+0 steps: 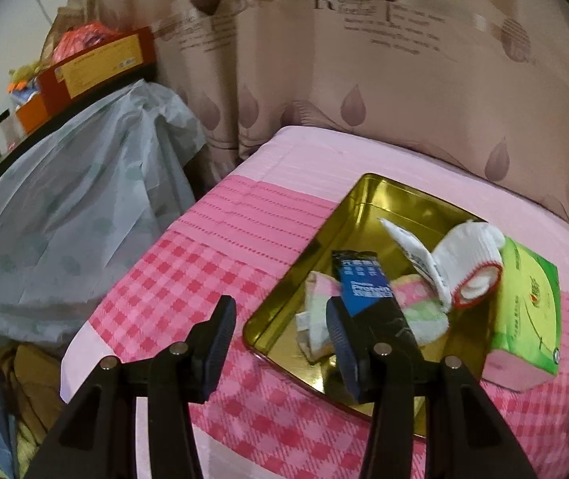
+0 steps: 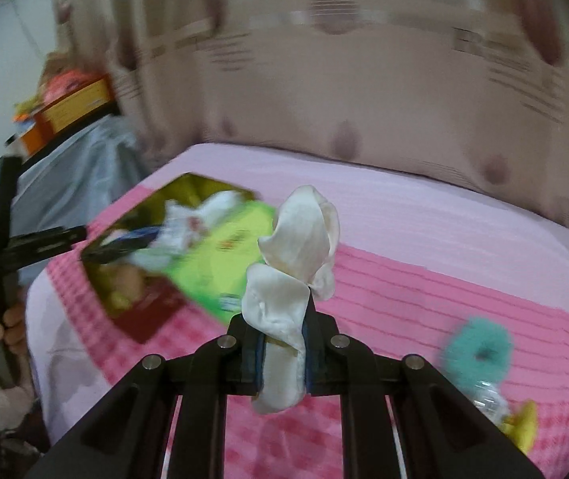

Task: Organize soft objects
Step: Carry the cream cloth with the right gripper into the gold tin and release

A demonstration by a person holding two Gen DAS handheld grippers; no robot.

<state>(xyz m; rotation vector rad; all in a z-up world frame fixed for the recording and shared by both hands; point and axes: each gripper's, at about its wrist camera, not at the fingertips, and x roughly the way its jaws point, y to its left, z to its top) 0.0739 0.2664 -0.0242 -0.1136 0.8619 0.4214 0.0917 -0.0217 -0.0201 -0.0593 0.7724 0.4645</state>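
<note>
The right gripper [image 2: 283, 353] is clamped on a cream satin scrunchie [image 2: 296, 263], which stands up out of the jaws with its long axis along the fingers. The gold tin tray [image 2: 152, 203], already holding socks, lies at about ten o'clock from it, beyond the green tissue pack [image 2: 220, 263]. The left gripper [image 1: 280, 343] hangs with its jaws apart and nothing between them at the tray's near left corner, so the drop likely falls to the right hand.

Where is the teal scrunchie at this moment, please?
In the right wrist view, the teal scrunchie lies on the pink bedspread at the lower right, just beyond a clear plastic item and right of the right gripper.
</note>
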